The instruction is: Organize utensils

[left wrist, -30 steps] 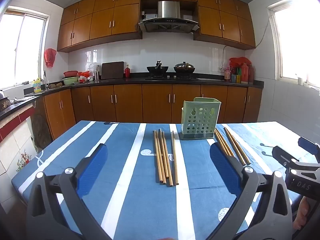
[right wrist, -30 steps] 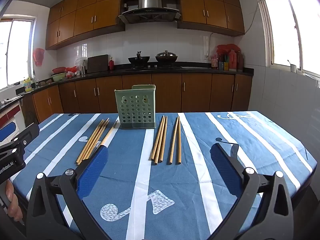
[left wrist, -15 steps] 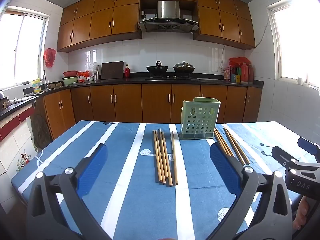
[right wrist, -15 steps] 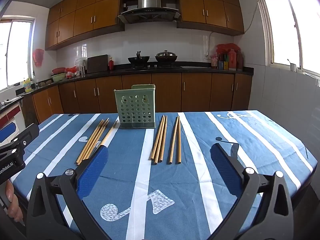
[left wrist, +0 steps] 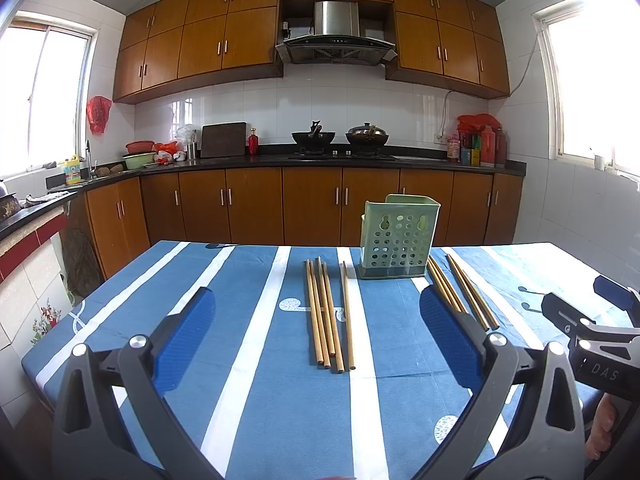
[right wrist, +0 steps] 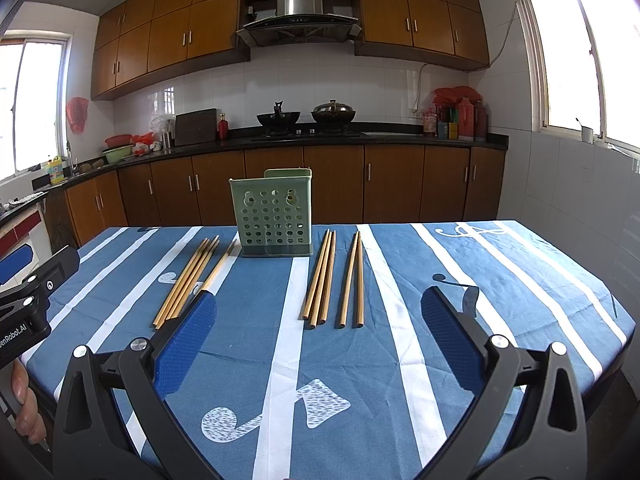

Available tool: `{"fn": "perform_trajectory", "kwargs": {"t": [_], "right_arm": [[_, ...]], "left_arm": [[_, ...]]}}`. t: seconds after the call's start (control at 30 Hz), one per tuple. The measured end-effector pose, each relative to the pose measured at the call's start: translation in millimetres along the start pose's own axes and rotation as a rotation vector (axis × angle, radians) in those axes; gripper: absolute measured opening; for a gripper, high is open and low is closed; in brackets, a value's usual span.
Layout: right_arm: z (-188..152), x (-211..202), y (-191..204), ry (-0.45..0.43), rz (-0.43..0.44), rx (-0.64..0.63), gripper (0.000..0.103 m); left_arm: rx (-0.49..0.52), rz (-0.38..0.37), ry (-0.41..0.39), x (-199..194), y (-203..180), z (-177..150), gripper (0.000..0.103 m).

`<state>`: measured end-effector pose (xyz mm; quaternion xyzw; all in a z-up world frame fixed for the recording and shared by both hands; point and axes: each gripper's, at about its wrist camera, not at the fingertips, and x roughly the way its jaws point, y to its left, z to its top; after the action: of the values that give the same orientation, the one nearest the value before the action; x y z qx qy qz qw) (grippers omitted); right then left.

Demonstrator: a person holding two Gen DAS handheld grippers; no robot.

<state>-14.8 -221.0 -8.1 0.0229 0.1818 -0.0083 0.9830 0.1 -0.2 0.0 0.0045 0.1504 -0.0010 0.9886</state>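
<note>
Ahead of left gripper (agape): chopsticks.

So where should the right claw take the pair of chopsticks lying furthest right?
Probably at the near ends of the rightmost pair, coming down from above with the right claw spanning both; they lie flat, side by side, pointing at the green holder.

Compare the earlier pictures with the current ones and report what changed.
Nothing visibly changed. Both tongs, left and right, are open above the striped tablecloth as before, holding nothing. The chopsticks lie in the same groups on either side of the green utensil holder, which is upright.
</note>
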Motion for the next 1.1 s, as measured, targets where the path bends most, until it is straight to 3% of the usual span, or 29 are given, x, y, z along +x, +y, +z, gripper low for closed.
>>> {"fn": "perform_trajectory", "kwargs": {"t": [1.1], "right_arm": [[-1.7,2.2,-0.4,0.002,0.001,0.002,0.101]], "left_arm": [[-0.001,0.001,0.003,0.3,0.2,0.0,0.099]]}}
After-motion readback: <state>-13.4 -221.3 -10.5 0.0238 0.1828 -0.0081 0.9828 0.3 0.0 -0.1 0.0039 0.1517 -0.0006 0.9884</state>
